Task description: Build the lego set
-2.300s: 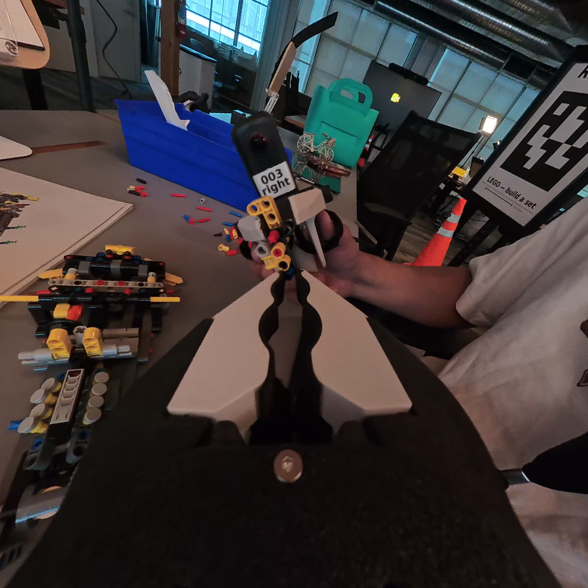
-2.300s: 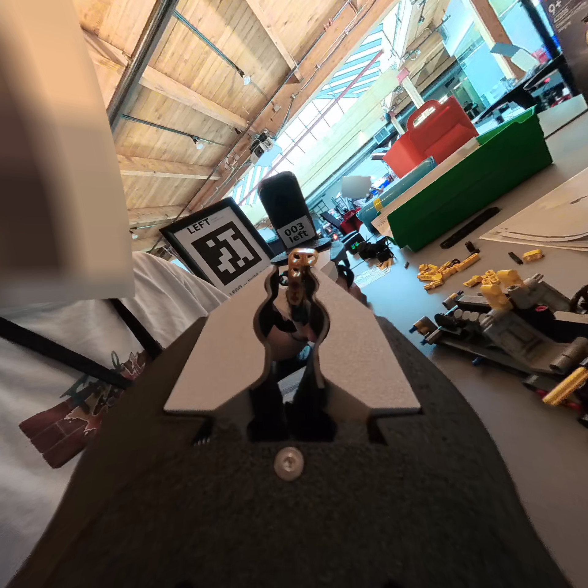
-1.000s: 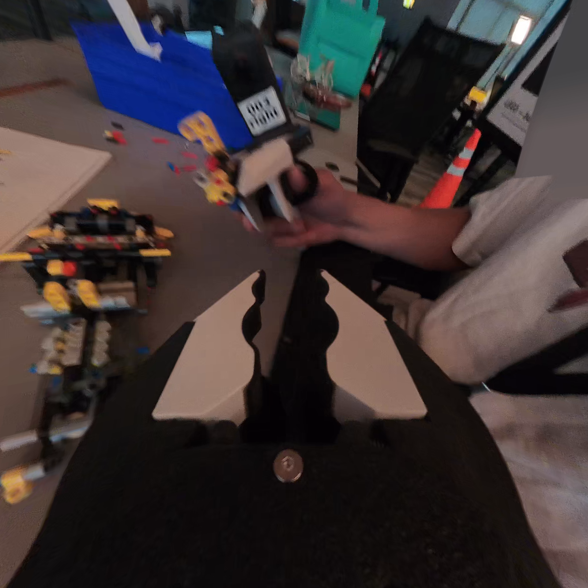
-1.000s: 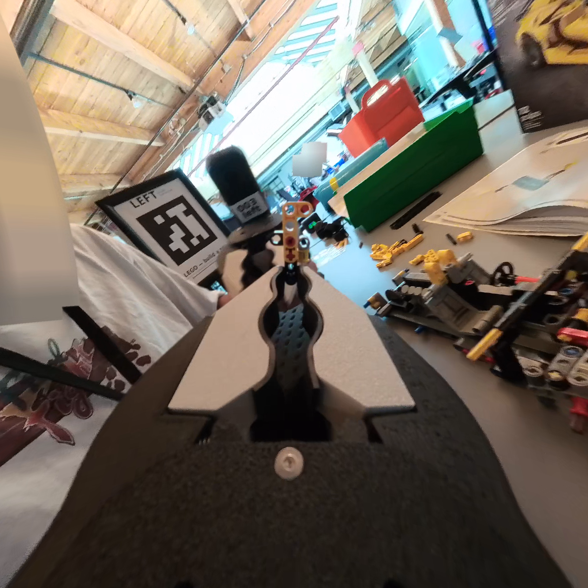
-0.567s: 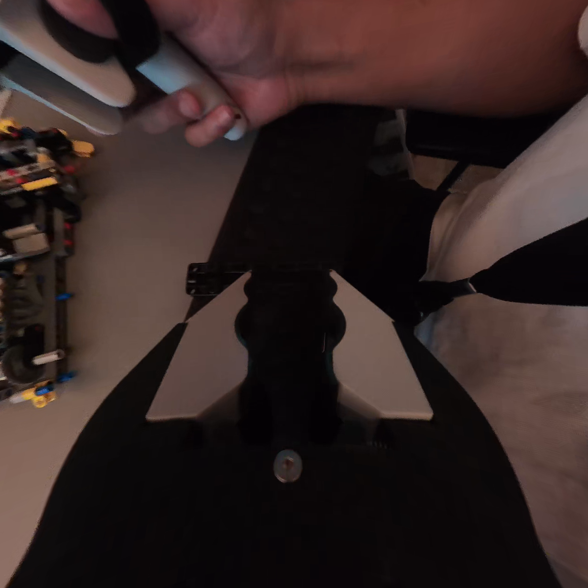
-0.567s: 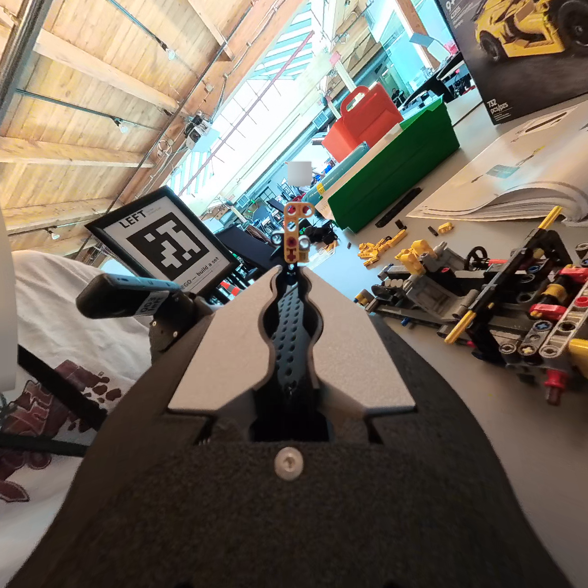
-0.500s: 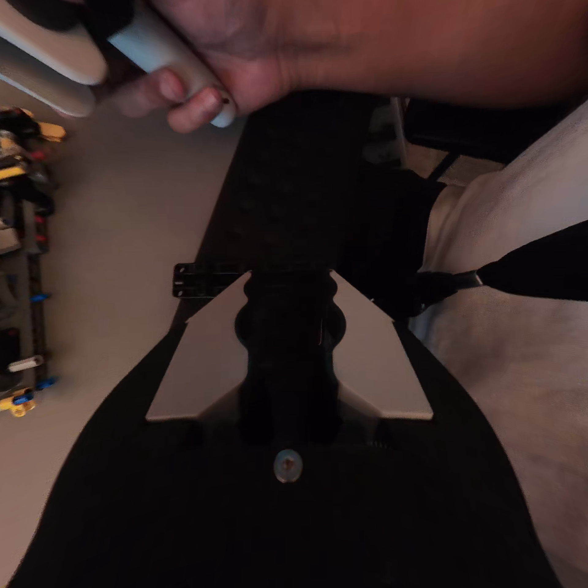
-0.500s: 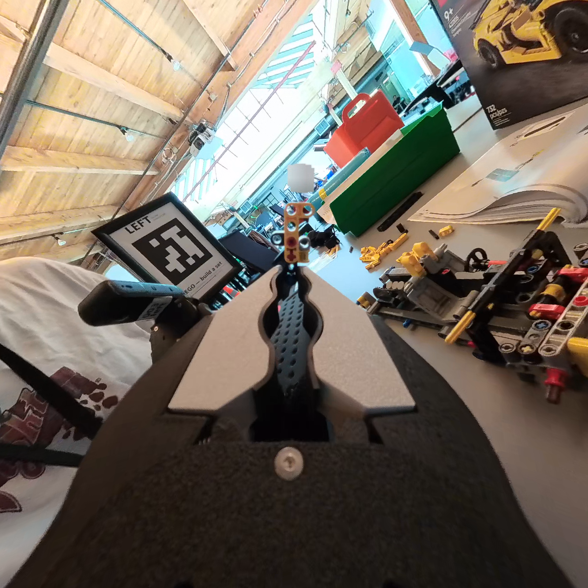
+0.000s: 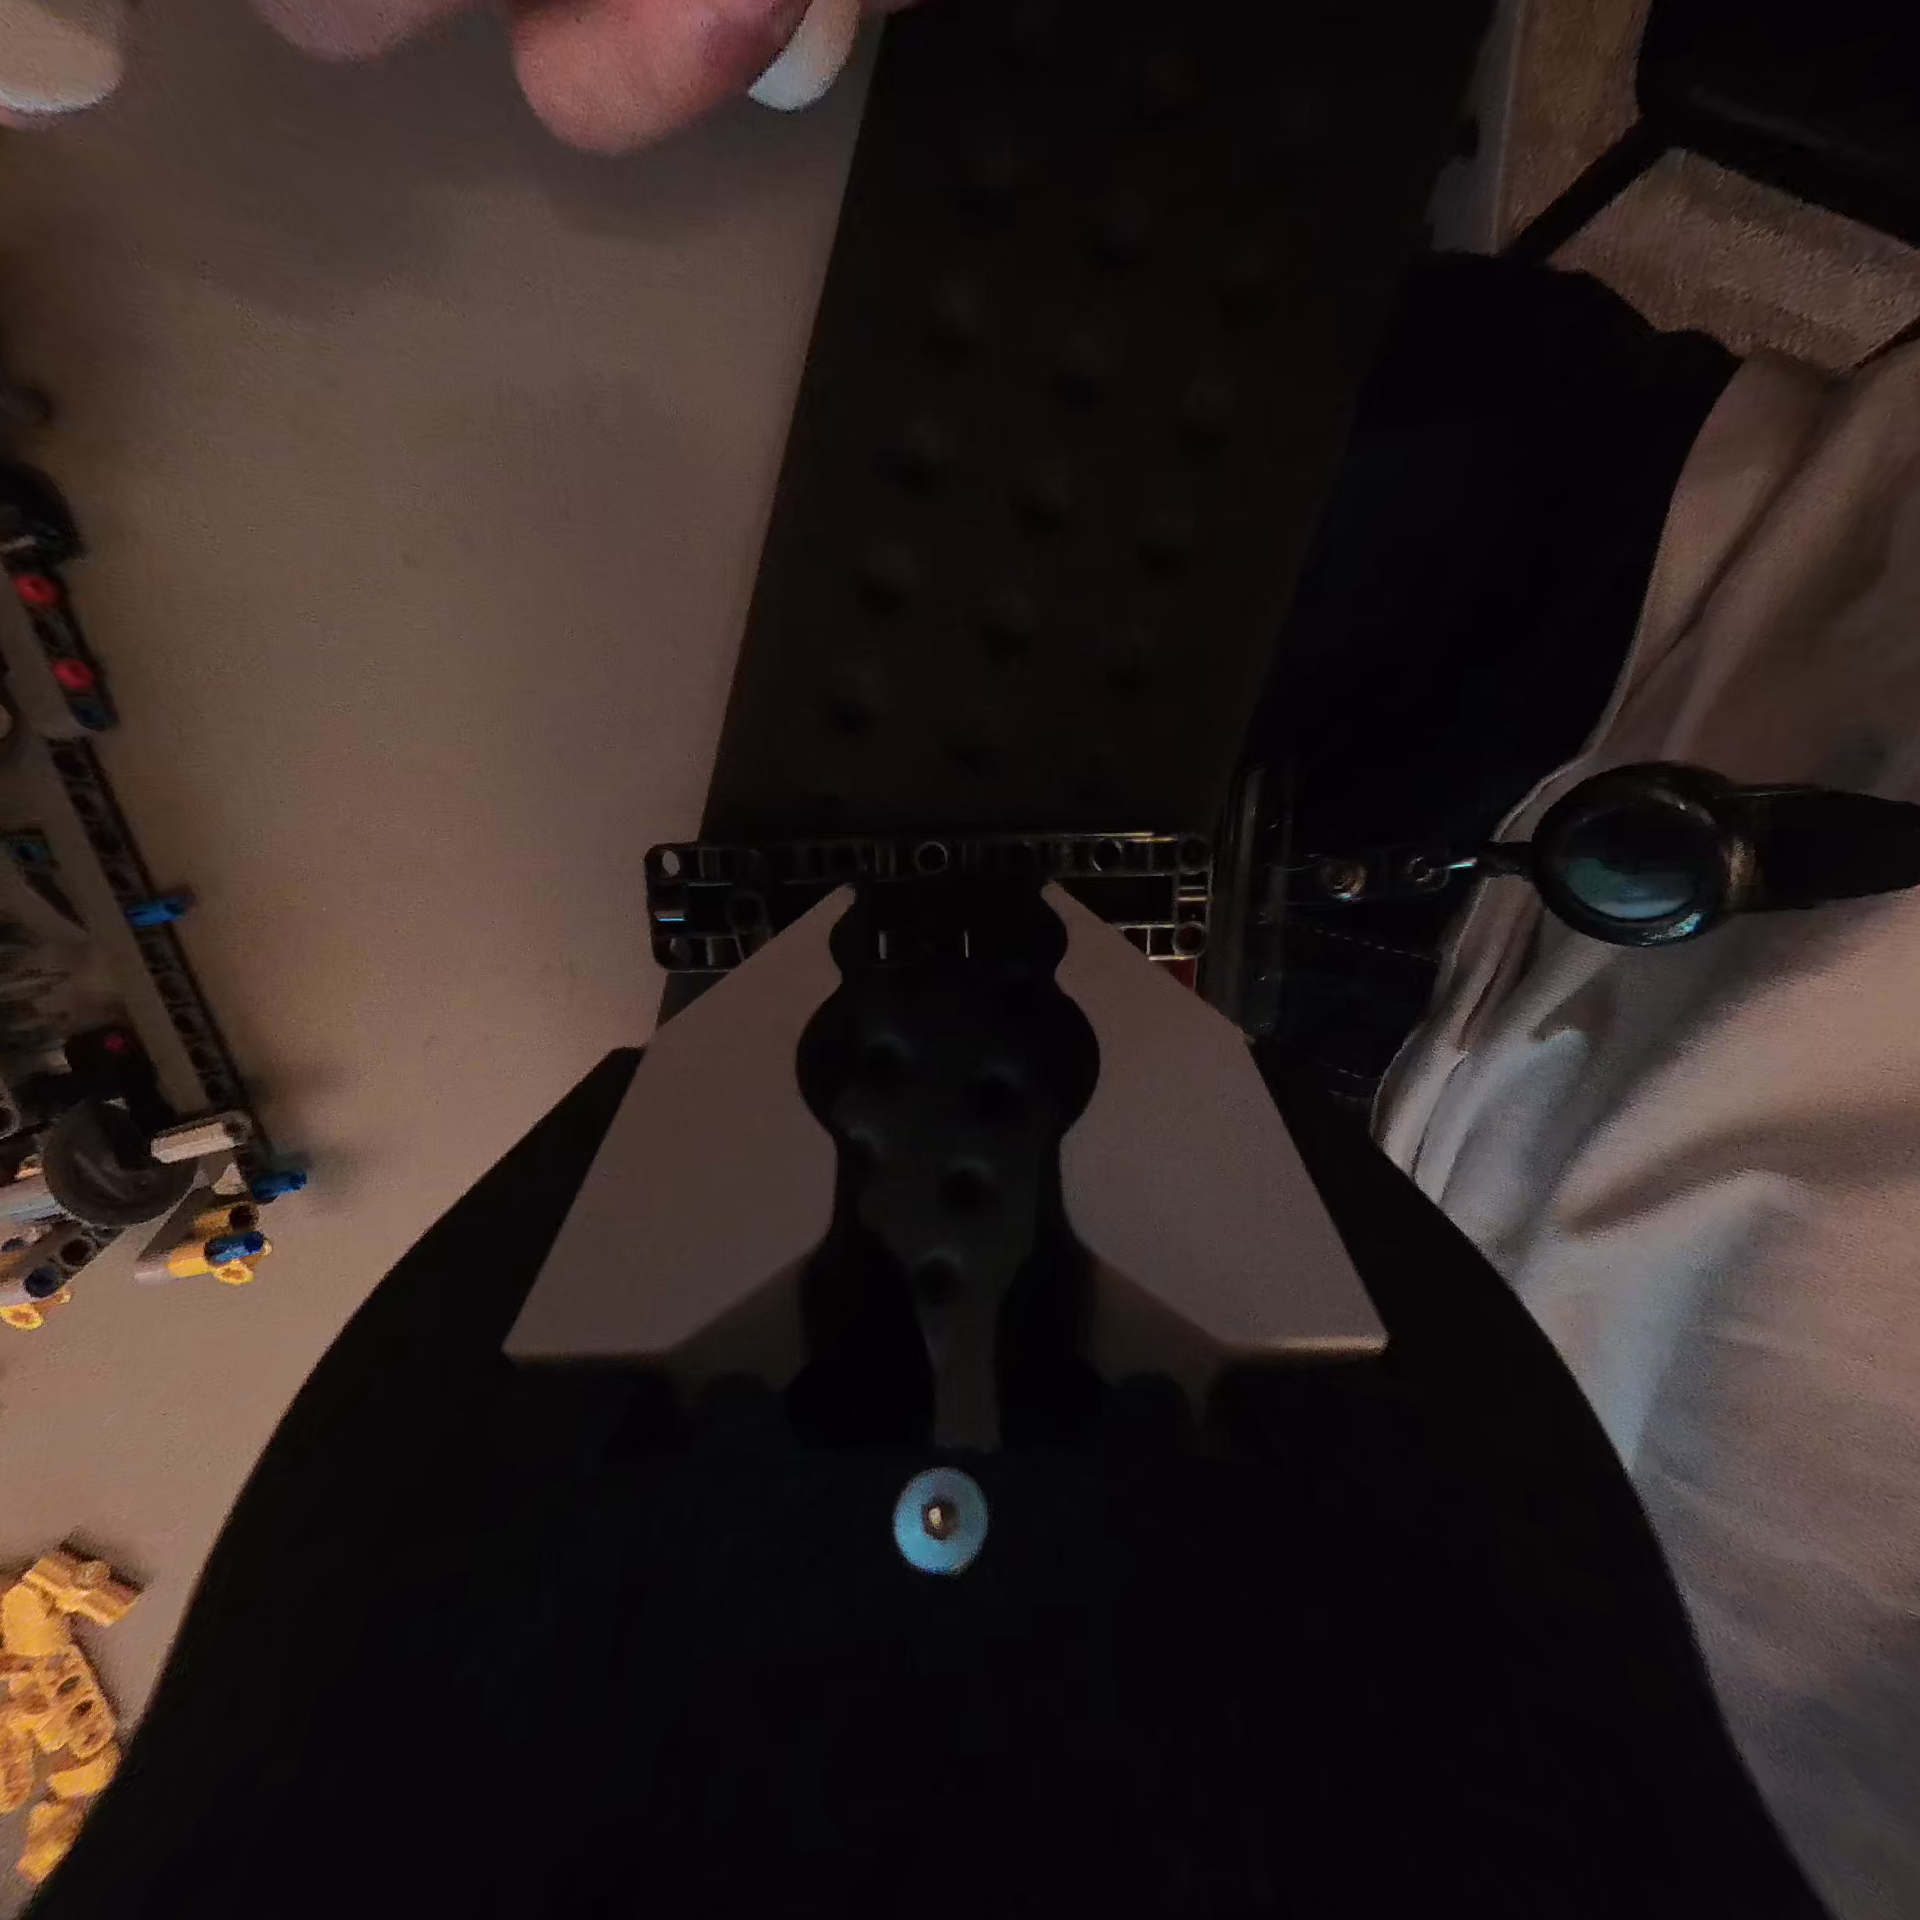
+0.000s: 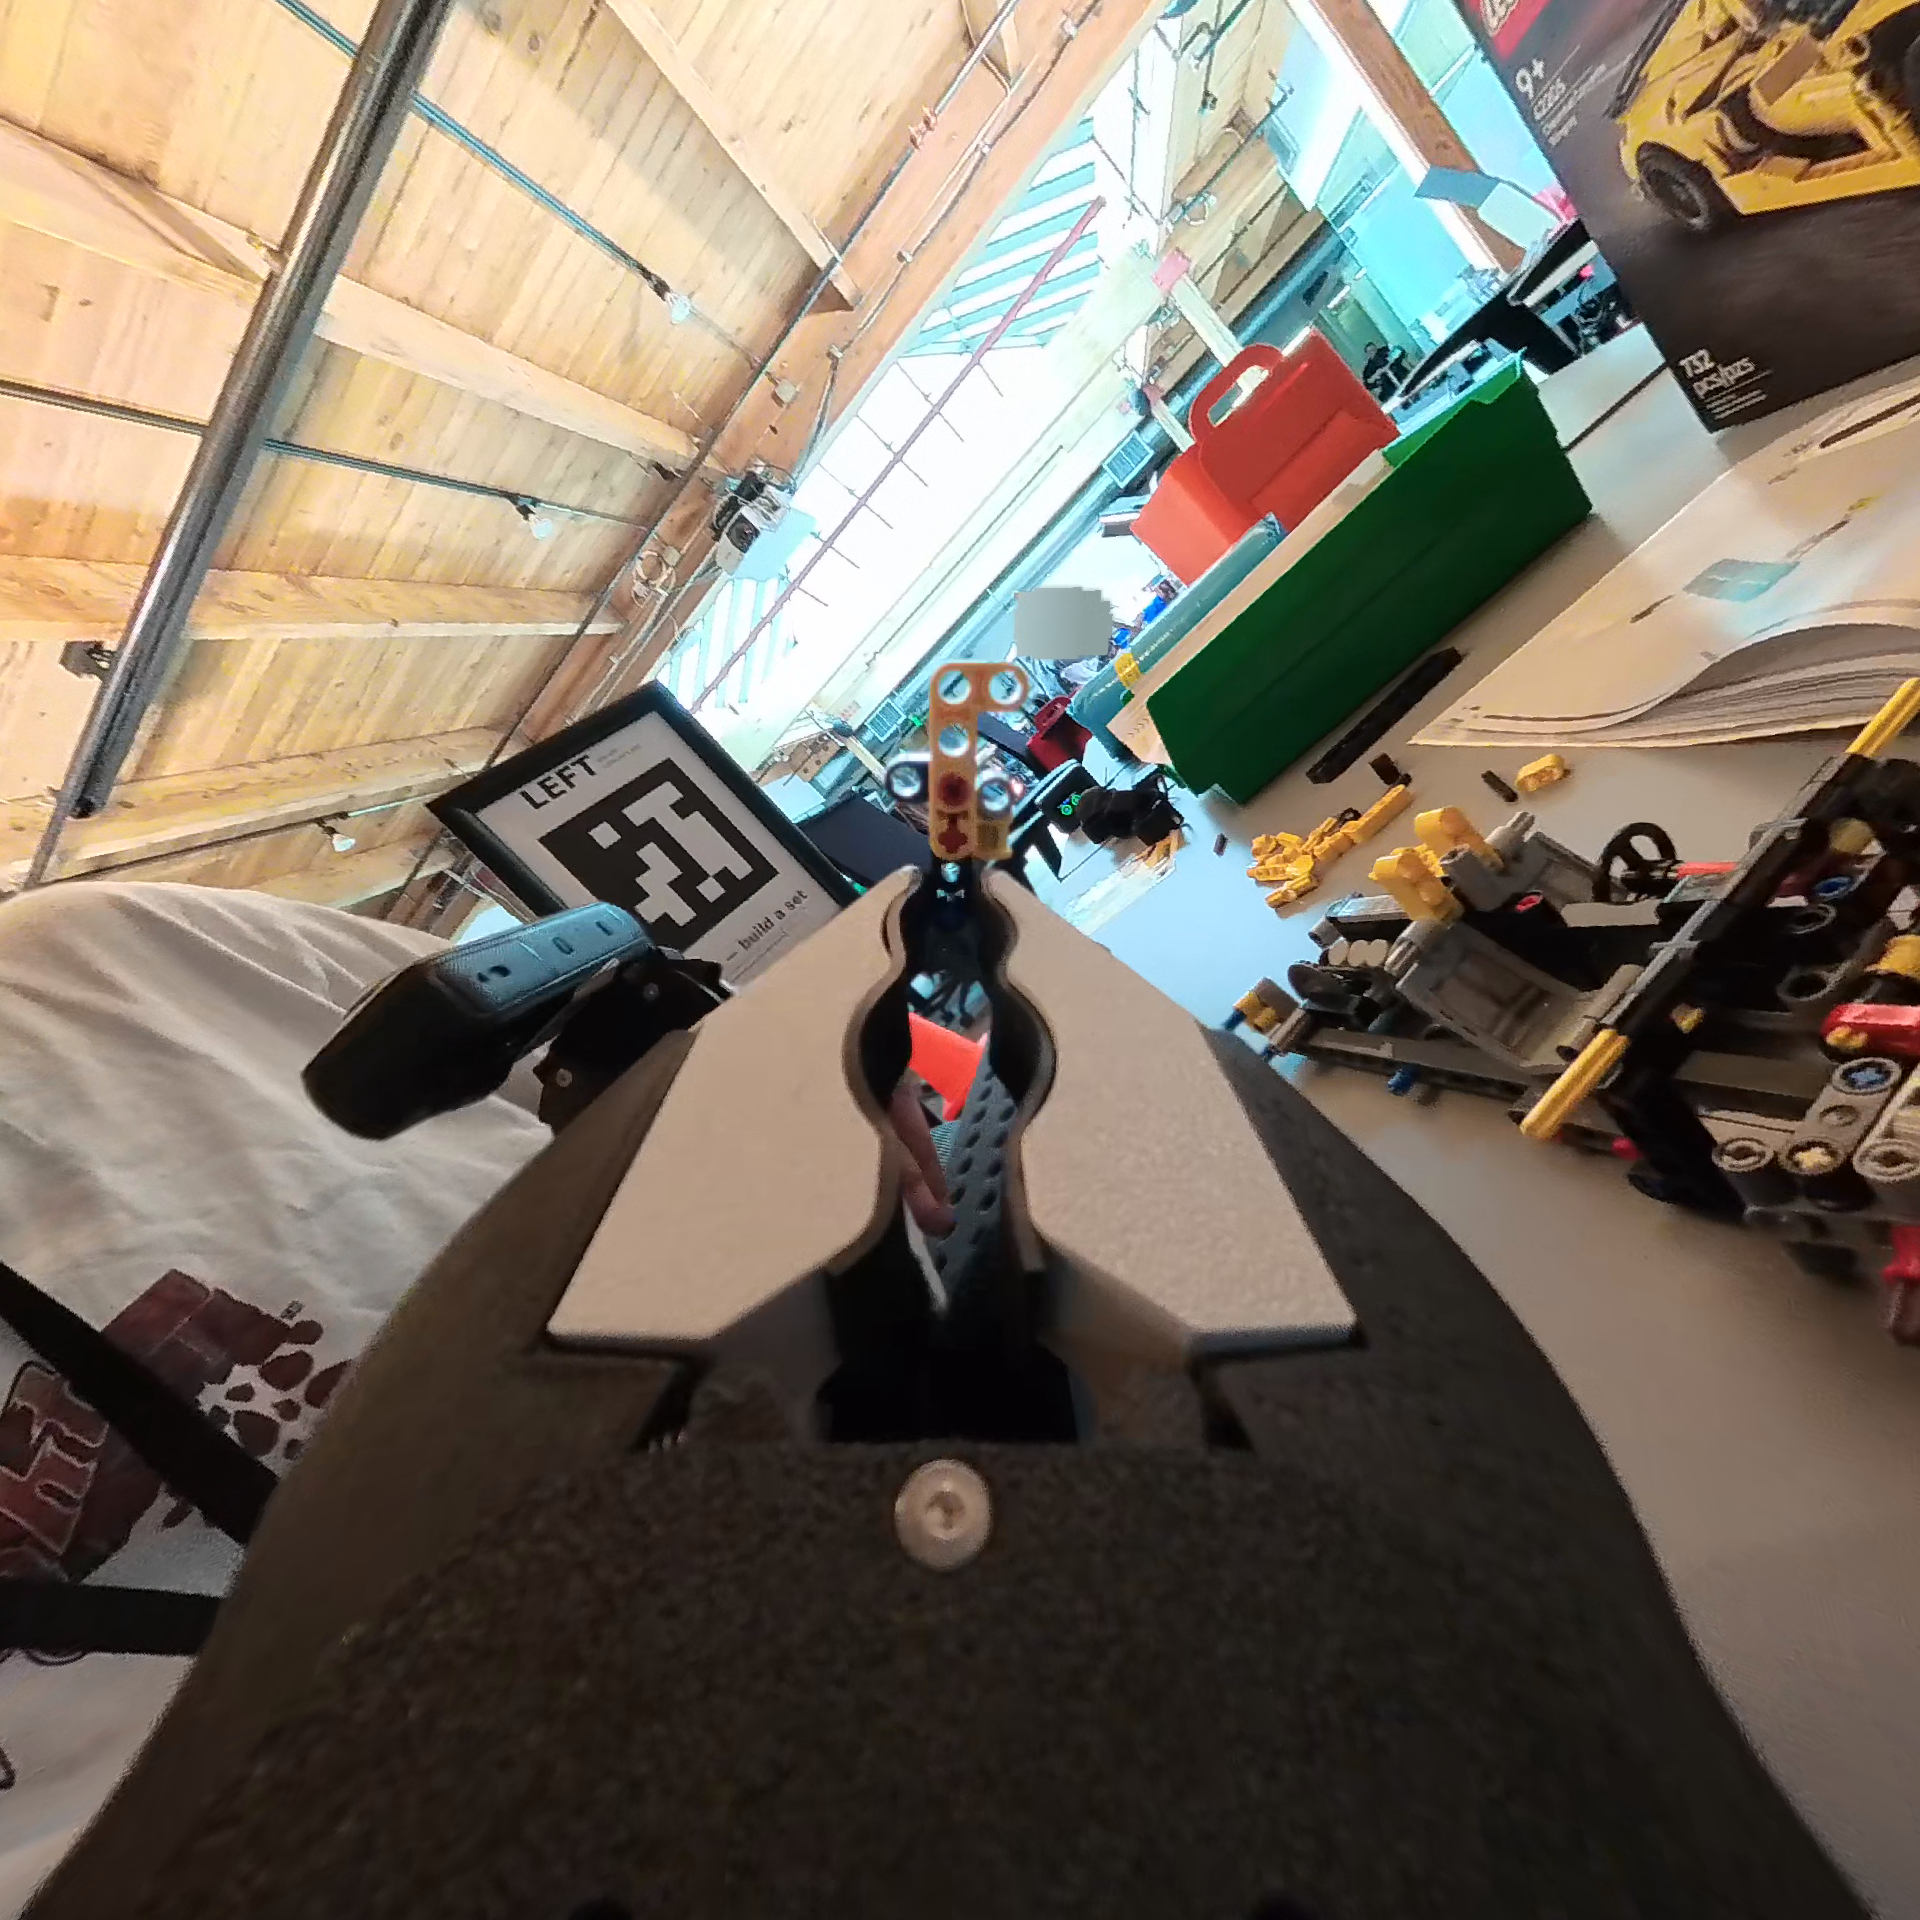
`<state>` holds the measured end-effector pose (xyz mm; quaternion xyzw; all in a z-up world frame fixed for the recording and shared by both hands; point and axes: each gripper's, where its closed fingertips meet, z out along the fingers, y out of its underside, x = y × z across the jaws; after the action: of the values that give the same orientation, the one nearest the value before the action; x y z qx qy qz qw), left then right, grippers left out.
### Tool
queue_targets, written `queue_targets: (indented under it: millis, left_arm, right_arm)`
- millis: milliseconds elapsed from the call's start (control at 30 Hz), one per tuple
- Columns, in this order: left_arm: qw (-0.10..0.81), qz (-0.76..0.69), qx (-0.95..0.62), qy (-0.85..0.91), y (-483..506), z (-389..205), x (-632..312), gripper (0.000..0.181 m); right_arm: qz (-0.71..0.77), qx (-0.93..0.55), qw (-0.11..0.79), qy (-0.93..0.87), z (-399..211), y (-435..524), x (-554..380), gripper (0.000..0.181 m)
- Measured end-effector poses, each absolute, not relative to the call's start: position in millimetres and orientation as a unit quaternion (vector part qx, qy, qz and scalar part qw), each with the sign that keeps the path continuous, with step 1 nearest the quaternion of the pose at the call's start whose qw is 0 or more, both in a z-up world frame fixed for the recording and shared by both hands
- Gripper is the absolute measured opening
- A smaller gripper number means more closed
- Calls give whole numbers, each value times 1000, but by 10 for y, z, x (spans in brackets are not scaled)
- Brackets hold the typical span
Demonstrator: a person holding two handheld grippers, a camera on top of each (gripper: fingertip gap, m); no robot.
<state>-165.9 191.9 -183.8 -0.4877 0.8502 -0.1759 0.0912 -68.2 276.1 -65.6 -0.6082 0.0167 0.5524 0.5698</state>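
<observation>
I read the black frame piece (image 9: 928, 896) as the thing this step turns on. In the left wrist view it lies on the dark mat strip (image 9: 1018, 436) at the near table edge, its long axis crosswise to my fingers, so it spans left to right just past both fingertips. The left gripper (image 9: 945, 914) points down at it from above, tips at or just over the piece's near edge. The light is poor and I cannot tell whether the tips touch it. The jaws stand slightly apart with nothing clamped between them.

The right gripper (image 10: 948, 883) is closed on a small sub-assembly (image 10: 964, 774): a yellow L-shaped beam with red pins and two grey connectors, sticking up out of the tips with its long axis in line with the fingers. It is held high in the air, well clear of the table (image 10: 1475, 1351).

Judgement: the left gripper is far nearer the frame piece, so the pick is its job. Because the piece lies across the fingers, the jaws should close over its narrow width, near the middle, for balance.

Outward: the part-built chassis (image 10: 1621, 997) lies well apart from the frame piece on the table. Loose yellow parts (image 10: 1320, 842) lie beyond it, then the green bin (image 10: 1382, 613) and the open instruction booklet (image 10: 1714, 665).
</observation>
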Motion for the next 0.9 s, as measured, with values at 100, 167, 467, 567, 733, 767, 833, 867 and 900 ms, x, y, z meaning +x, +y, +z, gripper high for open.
queue_targets:
  millis: [100,167,467,567,733,767,833,867,900]
  left_arm:
    - [74,-141,-488,858,1922,-1850,-1685,27]
    - [54,-113,-471,873,1909,-1858,-1708,21]
    - [138,-257,-468,834,2187,-1370,-1247,9]
    - [212,-507,-476,687,2575,-678,-858,8]
    - [161,-768,-409,466,3183,57,-775,8]
    - [158,-792,-395,438,3323,125,-776,8]
    - [140,-829,-377,389,3595,178,-772,8]
    - [136,-841,-372,369,3715,180,-771,8]
    - [136,-847,-368,359,3802,163,-774,8]
  right_arm:
    - [557,-604,570,15,-637,2749,-686,6]
    - [558,-604,569,11,-629,2743,-702,6]
    - [539,-575,614,26,-495,2648,-517,6]
    - [496,-541,679,22,-308,2531,-345,6]
    - [514,-523,680,-9,-94,2693,-403,6]
    - [511,-537,671,-25,-34,2827,-441,5]
    - [491,-574,653,-61,111,3170,-520,5]
    - [481,-588,646,-77,185,3350,-574,6]
    - [468,-598,643,-96,242,3513,-641,6]
